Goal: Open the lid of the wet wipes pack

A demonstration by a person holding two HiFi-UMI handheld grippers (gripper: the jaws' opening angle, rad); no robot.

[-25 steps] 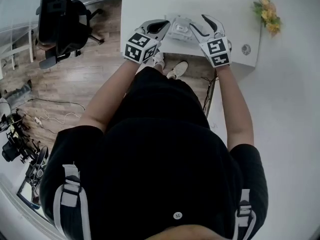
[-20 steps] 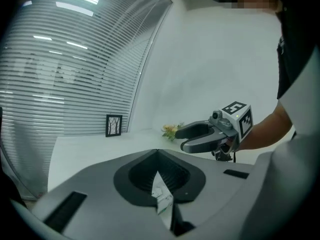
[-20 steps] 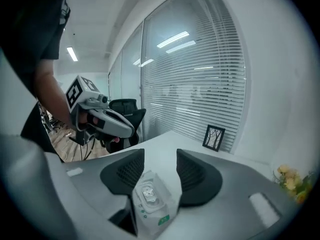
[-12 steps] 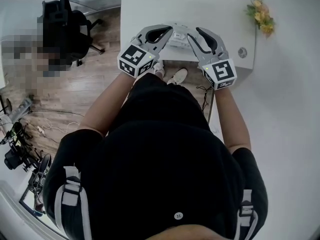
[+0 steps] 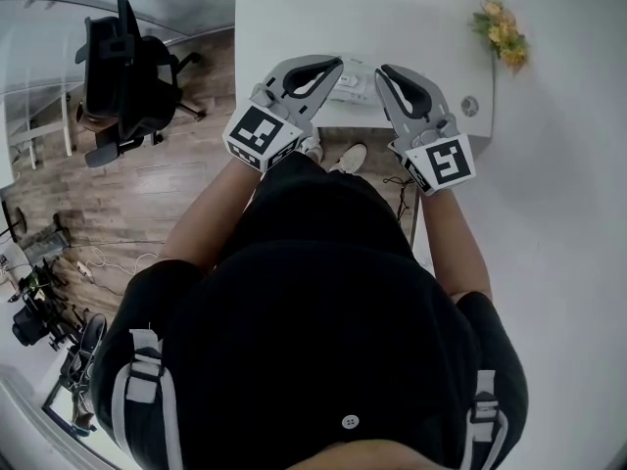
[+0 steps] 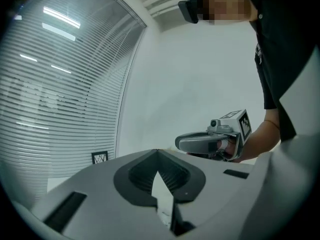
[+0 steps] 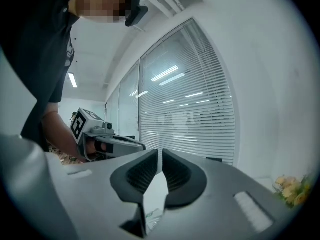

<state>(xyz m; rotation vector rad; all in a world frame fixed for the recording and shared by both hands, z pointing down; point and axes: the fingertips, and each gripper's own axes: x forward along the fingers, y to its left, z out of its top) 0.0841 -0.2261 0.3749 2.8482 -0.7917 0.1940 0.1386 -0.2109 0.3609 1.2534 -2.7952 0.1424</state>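
The wet wipes pack (image 5: 355,84), white and grey, hangs between my two grippers, over the near edge of the white table (image 5: 392,18). My left gripper (image 5: 338,64) comes in from the left and is shut on a thin white edge of the pack (image 6: 162,201). From the right, my right gripper (image 5: 383,70) has its jaws closing, and the pack's white edge (image 7: 154,196) sits pinched between its pads. Each gripper view shows the other gripper facing it: the right gripper (image 6: 181,142) and the left gripper (image 7: 141,146). Most of the pack is hidden by the jaws.
A small bunch of yellow flowers (image 5: 502,29) and a small round object (image 5: 469,107) lie at the table's right end. A black office chair (image 5: 122,67) stands on the wooden floor to the left. Window blinds (image 7: 190,114) run behind the table.
Both grippers have risen toward the head camera, bringing the pack up with them. The right gripper's jaws have narrowed onto the pack.
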